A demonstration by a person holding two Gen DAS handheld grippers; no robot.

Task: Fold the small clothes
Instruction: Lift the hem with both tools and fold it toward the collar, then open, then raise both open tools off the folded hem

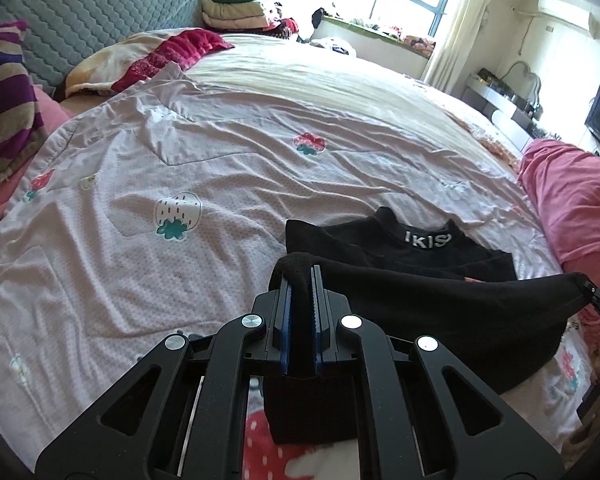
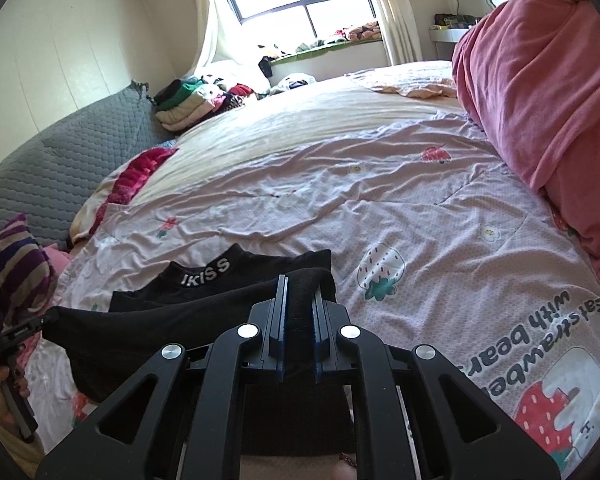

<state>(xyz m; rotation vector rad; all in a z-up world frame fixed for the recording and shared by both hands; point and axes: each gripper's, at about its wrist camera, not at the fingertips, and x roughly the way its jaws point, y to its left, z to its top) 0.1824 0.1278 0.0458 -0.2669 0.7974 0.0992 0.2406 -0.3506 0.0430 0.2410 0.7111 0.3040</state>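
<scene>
A small black garment (image 1: 440,312) with a white "IKISS" collar print (image 1: 426,239) lies on the pink strawberry-print bedsheet (image 1: 180,200). My left gripper (image 1: 302,276) is shut on one corner of its lifted near edge. My right gripper (image 2: 302,288) is shut on the other corner and also shows in the left wrist view (image 1: 592,292). The near edge (image 2: 172,324) hangs stretched between both grippers above the far part with the collar (image 2: 204,272), which lies flat on the bed.
A rolled pink blanket (image 2: 540,80) lies along the bed's right side. A striped purple cushion (image 1: 4,100) and grey quilted headboard (image 1: 100,12) are at left. A pile of folded clothes (image 1: 240,8) sits at the far end by the window.
</scene>
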